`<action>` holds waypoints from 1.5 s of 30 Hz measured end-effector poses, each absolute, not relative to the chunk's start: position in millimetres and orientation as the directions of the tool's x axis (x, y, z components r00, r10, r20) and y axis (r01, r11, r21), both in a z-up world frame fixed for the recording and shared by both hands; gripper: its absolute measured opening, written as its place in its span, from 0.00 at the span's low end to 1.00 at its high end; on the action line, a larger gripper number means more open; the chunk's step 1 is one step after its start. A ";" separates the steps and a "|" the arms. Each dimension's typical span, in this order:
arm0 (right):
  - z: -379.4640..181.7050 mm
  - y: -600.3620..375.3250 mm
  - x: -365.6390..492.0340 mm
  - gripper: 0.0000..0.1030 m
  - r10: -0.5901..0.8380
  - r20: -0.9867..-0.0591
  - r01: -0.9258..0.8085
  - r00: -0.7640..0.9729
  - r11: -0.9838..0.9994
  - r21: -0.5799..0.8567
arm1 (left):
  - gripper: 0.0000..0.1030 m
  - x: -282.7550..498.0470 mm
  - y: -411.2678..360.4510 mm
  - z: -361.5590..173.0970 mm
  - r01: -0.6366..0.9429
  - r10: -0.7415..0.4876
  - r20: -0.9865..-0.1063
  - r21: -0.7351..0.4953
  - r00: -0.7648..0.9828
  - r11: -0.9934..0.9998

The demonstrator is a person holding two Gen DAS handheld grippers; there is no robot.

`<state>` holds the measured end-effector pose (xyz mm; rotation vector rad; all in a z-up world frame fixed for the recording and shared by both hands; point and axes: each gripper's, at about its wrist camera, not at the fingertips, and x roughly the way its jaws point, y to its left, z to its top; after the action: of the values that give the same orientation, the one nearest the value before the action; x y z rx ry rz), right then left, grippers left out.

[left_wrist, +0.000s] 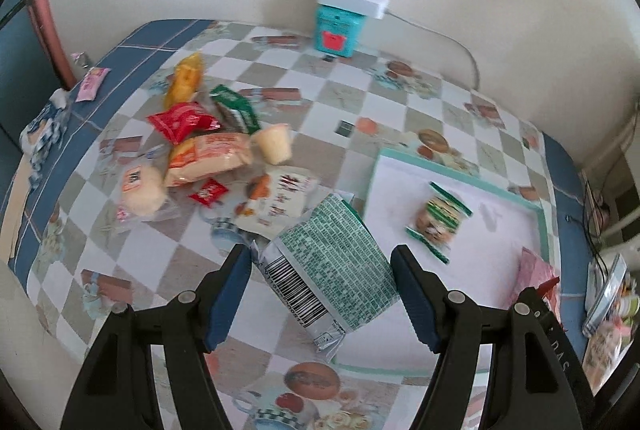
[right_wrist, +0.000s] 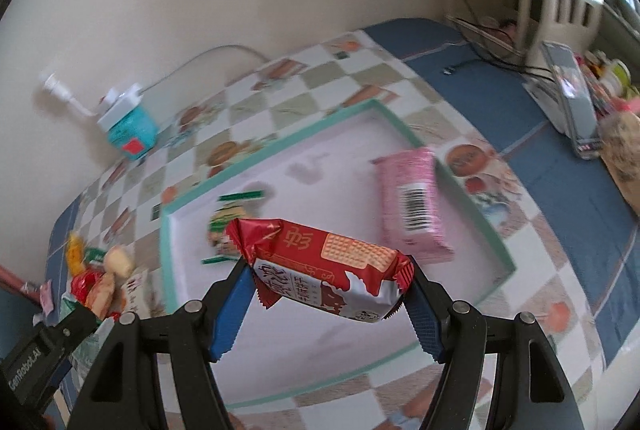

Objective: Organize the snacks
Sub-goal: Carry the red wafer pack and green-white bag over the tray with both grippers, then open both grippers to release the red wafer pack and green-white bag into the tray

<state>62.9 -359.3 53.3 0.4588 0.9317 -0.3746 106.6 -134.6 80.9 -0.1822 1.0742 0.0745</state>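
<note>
My left gripper [left_wrist: 320, 262] is shut on a green-and-silver snack bag [left_wrist: 328, 266], held over the left edge of the white tray with the mint rim [left_wrist: 456, 171]. My right gripper [right_wrist: 328, 274] is shut on a red wafer packet [right_wrist: 324, 270] above the tray [right_wrist: 280, 143]. In the tray lie a small green-striped cookie pack [left_wrist: 438, 216] and a pink packet [right_wrist: 412, 201]. A pile of snacks [left_wrist: 208, 145] lies on the checkered tablecloth to the tray's left, with a yellow bag, red packs, a jelly cup and buns.
A teal box [left_wrist: 334, 29] with a white power strip on it stands at the back wall, with a cable running right. A pink sachet [left_wrist: 93, 82] lies at the far left edge. Phones and clutter [right_wrist: 576, 101] sit at the table's right side.
</note>
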 end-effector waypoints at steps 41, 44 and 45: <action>15.7 -380.5 67.2 0.82 -0.123 -0.914 0.573 0.387 0.809 0.134 | 0.85 125.3 -176.0 22.4 -0.019 -0.046 -0.941 -0.055 0.336 0.998; 15.4 -380.8 67.2 0.99 -0.130 -0.912 0.574 0.390 0.808 0.130 | 0.85 127.3 -164.0 22.9 -0.063 -0.038 -0.940 -0.063 0.339 0.996; 15.9 -381.1 66.8 1.00 -0.132 -0.909 0.575 0.396 0.808 0.133 | 0.85 128.1 -158.1 23.1 -0.085 -0.036 -0.940 -0.068 0.340 0.994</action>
<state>66.8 -381.1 15.9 0.4695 1.0786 -0.4693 128.1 -158.1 23.1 -0.1120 1.2243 0.0323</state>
